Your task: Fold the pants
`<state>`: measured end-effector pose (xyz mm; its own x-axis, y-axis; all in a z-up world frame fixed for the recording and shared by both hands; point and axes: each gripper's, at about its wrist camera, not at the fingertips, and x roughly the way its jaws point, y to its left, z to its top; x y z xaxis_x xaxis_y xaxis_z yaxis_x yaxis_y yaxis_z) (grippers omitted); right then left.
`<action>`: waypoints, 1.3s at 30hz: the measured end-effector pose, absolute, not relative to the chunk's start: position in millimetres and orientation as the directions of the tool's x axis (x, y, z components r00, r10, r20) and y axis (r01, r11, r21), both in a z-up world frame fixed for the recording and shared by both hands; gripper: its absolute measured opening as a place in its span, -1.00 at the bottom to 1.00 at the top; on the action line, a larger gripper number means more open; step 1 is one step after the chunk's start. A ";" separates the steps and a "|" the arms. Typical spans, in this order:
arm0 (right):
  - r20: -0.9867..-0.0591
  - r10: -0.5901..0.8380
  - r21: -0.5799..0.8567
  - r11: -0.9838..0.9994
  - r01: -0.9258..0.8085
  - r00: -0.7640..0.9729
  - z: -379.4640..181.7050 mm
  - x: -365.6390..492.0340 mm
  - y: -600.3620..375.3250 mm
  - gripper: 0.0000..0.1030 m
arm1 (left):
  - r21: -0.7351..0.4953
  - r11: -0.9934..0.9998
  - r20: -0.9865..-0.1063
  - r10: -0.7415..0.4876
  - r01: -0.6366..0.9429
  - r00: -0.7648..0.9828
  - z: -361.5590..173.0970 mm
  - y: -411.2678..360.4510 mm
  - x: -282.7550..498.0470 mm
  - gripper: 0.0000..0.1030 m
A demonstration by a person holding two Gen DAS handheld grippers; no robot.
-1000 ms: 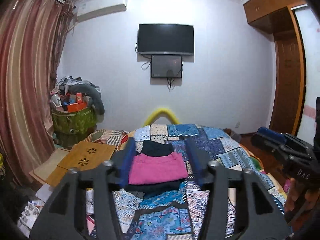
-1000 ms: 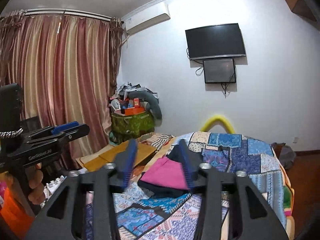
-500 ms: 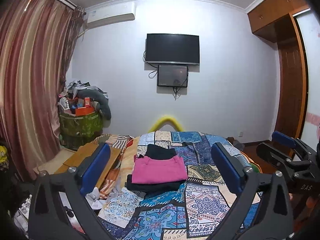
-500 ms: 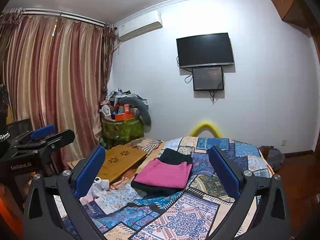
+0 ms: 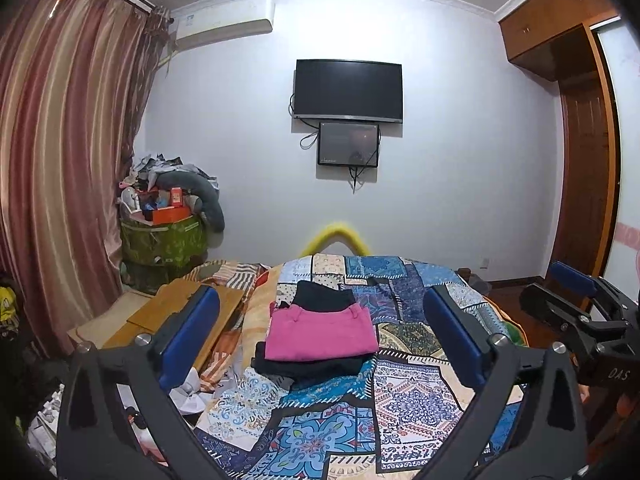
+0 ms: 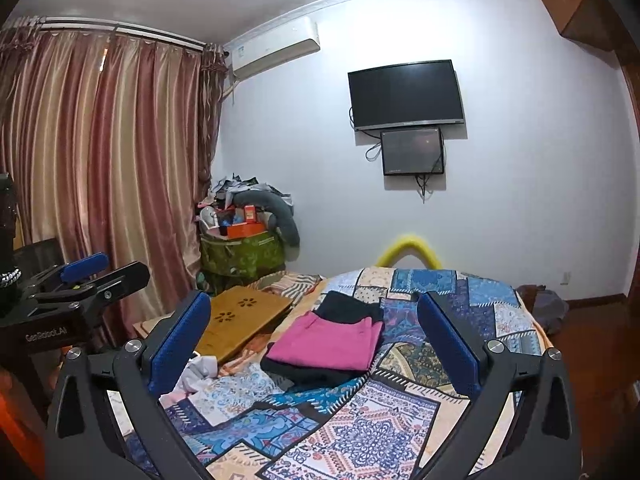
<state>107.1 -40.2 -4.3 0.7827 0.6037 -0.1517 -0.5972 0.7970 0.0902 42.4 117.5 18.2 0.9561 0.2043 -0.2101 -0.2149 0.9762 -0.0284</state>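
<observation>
Folded pink pants (image 5: 320, 333) lie on top of a folded black garment (image 5: 312, 366) in the middle of the patchwork bedspread (image 5: 408, 404). Another dark folded piece (image 5: 324, 295) lies just behind them. The pink pants also show in the right wrist view (image 6: 328, 344). My left gripper (image 5: 320, 332) is open and empty, held above the bed short of the stack. My right gripper (image 6: 316, 342) is open and empty too, at the same distance. Each gripper appears at the edge of the other's view, the right (image 5: 576, 312) and the left (image 6: 80, 280).
A wooden lap desk (image 6: 240, 320) leans at the bed's left side, with crumpled white cloth (image 6: 196, 372) below it. A green bin piled with clutter (image 5: 164, 236) stands by the curtain (image 5: 60, 180). A TV (image 5: 348, 90) hangs on the far wall; a wardrobe (image 5: 588, 160) stands right.
Both grippers opened from narrow to wide a second ago and drew back and up from the folded stack. The stack has not moved.
</observation>
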 end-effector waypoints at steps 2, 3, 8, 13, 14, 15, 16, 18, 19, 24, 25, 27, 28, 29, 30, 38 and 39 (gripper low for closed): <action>-0.158 0.601 0.091 0.799 -0.595 0.783 -5.5 107.5 -39.5 0.99 | -0.030 0.975 -0.215 0.207 -0.219 0.954 16.7 118.2 44.0 1.00; -0.161 0.600 0.091 0.800 -0.593 0.784 -5.5 107.9 -39.4 0.99 | -0.030 0.975 -0.218 0.209 -0.220 0.953 15.9 118.2 44.8 1.00; -0.167 0.598 0.092 0.801 -0.591 0.784 -5.6 107.5 -41.0 0.99 | -0.018 0.976 -0.225 0.207 -0.216 0.952 12.2 116.1 46.1 1.00; -0.168 0.596 0.098 0.802 -0.589 0.785 -3.1 107.5 -42.4 0.99 | -0.012 0.979 -0.230 0.197 -0.206 0.953 11.3 113.0 48.4 1.00; -0.167 0.596 0.099 0.803 -0.588 0.786 -2.7 107.3 -42.9 0.99 | -0.011 0.979 -0.232 0.196 -0.204 0.953 11.3 113.4 48.7 1.00; -0.166 0.595 0.098 0.804 -0.587 0.787 -2.3 107.0 -43.3 0.99 | -0.010 0.979 -0.232 0.194 -0.202 0.953 11.1 113.3 48.8 1.00; -0.166 0.593 0.097 0.805 -0.585 0.788 -2.4 107.0 -43.6 0.99 | -0.008 0.980 -0.232 0.194 -0.201 0.953 10.6 112.8 49.0 1.00; -0.166 0.591 0.099 0.806 -0.583 0.789 -2.3 107.0 -44.7 0.99 | -0.005 0.979 -0.232 0.196 -0.203 0.953 10.5 112.0 49.3 1.00; -0.167 0.591 0.100 0.806 -0.583 0.789 -2.5 106.7 -45.1 0.99 | -0.003 0.979 -0.232 0.195 -0.202 0.953 10.3 111.6 49.7 1.00; -0.169 0.588 0.100 0.809 -0.580 0.791 -1.5 106.1 -45.8 0.99 | -0.008 0.981 -0.237 0.187 -0.194 0.953 8.7 111.0 50.4 1.00; -0.168 0.587 0.100 0.809 -0.579 0.792 -1.5 106.1 -45.8 0.99 | -0.007 0.981 -0.237 0.187 -0.194 0.953 8.8 110.7 50.6 1.00; -0.169 0.586 0.099 0.810 -0.578 0.792 -1.2 106.3 -45.7 0.99 | -0.007 0.981 -0.237 0.186 -0.193 0.954 8.9 110.6 50.5 1.00; -0.169 0.585 0.099 0.811 -0.577 0.793 -1.6 106.4 -45.9 0.99 | -0.008 0.981 -0.236 0.184 -0.191 0.954 9.0 110.3 50.5 1.00; -0.168 0.586 0.102 0.810 -0.577 0.793 -1.1 106.2 -46.5 0.99 | -0.008 0.982 -0.235 0.183 -0.190 0.955 9.4 110.3 50.6 1.00; -0.169 0.586 0.103 0.810 -0.577 0.792 -1.4 106.6 -47.2 0.99 | -0.009 0.982 -0.234 0.182 -0.189 0.955 9.9 110.7 50.7 1.00; -0.171 0.579 0.096 0.815 -0.571 0.797 -2.0 108.7 -49.7 0.99 | -0.011 0.983 -0.234 0.174 -0.182 0.957 10.8 111.7 50.8 1.00; -0.172 0.578 0.096 0.815 -0.571 0.797 -2.0 109.3 -49.4 0.99 | -0.011 0.983 -0.234 0.174 -0.181 0.957 10.8 111.9 51.0 1.00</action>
<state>109.3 -49.4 -2.0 0.7974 0.5785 -0.1720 -0.5708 0.8154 0.0961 51.0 111.9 10.8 0.9566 0.1735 -0.2339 -0.1810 0.9834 -0.0108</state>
